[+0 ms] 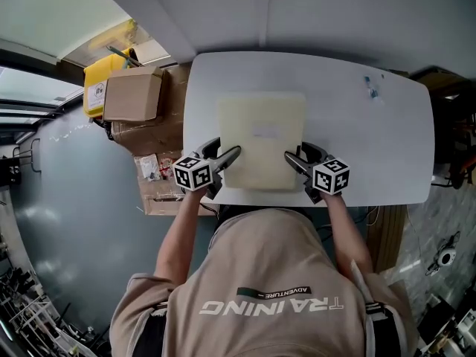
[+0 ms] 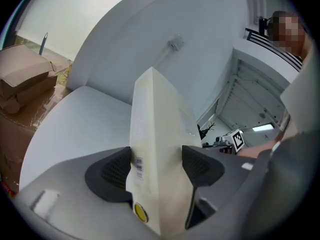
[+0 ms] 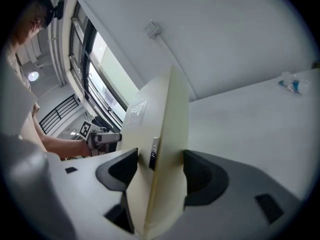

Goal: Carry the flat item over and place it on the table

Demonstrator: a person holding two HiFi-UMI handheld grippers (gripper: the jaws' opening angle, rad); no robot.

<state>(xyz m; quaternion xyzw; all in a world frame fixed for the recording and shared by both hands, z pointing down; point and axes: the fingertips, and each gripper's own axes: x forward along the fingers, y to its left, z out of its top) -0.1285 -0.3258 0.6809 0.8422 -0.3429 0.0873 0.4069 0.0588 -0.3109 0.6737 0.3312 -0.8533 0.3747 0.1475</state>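
Note:
A flat cream-coloured slab [image 1: 262,138] lies over the near half of the white table [image 1: 387,147]. My left gripper [image 1: 223,162] is shut on its near-left edge and my right gripper [image 1: 295,162] is shut on its near-right edge. In the left gripper view the slab [image 2: 157,149] stands edge-on between the two dark pads [image 2: 112,171], with a barcode label and a yellow sticker on its side. The right gripper view shows the slab [image 3: 162,149] clamped the same way, a small dark tab on its edge.
Cardboard boxes [image 1: 134,95] and a yellow container [image 1: 97,80] are stacked left of the table. A small blue-white object [image 1: 372,88] lies at the table's far right. Cluttered shelves sit on the right [image 1: 454,140]. The person's torso is against the table's near edge.

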